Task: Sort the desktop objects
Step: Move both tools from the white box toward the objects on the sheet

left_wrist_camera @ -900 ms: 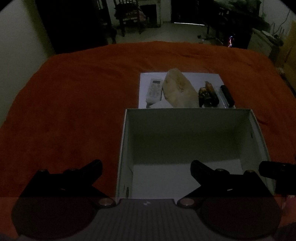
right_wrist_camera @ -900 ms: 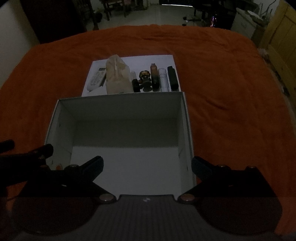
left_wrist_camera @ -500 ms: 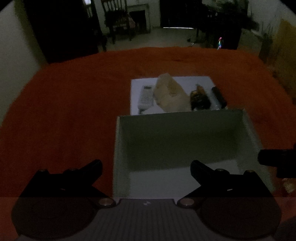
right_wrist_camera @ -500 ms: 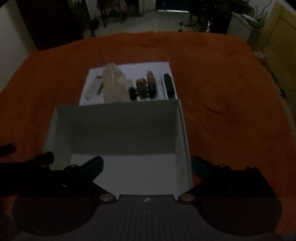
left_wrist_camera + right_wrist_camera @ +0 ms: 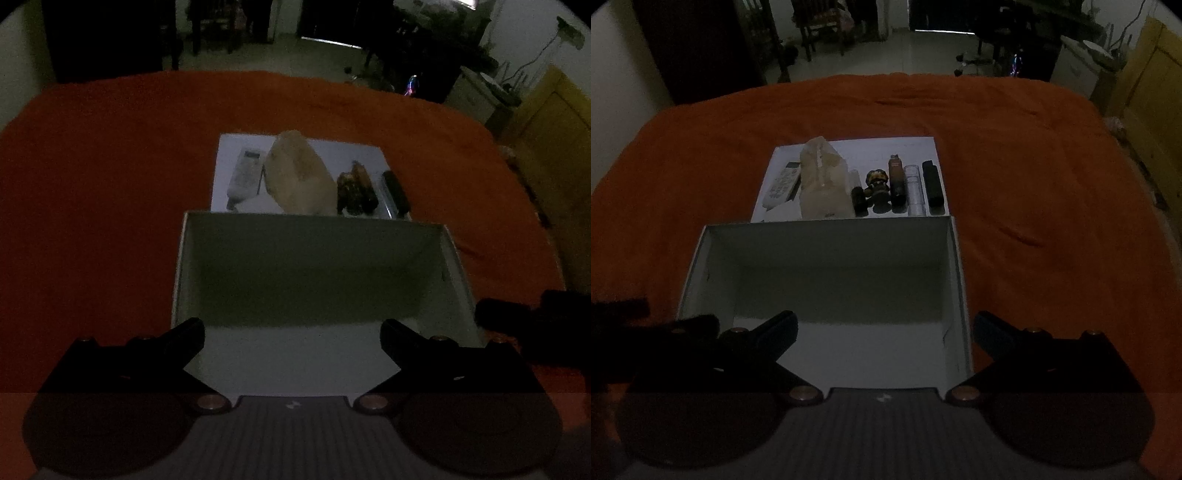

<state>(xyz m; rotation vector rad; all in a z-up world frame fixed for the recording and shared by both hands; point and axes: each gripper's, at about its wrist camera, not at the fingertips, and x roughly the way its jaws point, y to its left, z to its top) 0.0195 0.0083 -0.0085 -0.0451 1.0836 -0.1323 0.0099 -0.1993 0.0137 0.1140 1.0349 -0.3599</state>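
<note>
A box (image 5: 827, 266) sits on the cloth-covered desk (image 5: 1034, 155), near side toward both cameras, with nothing in it. Just behind its far wall lies a sheet (image 5: 871, 147), and on the sheet a row of things runs left to right: a remote (image 5: 781, 184), a bag (image 5: 822, 181), a small bottle (image 5: 857, 197), a figurine (image 5: 877, 184), a taller bottle (image 5: 897, 181), a tube (image 5: 915, 188) and a bar (image 5: 931, 182) at the right edge. The remote touches the bag or lies just beside it. The box's wall hides the near ends of the row in the left wrist view. Chairs (image 5: 820, 33) stand on the floor beyond the far edge; a cabinet (image 5: 1145, 92) stands at far right.
</note>
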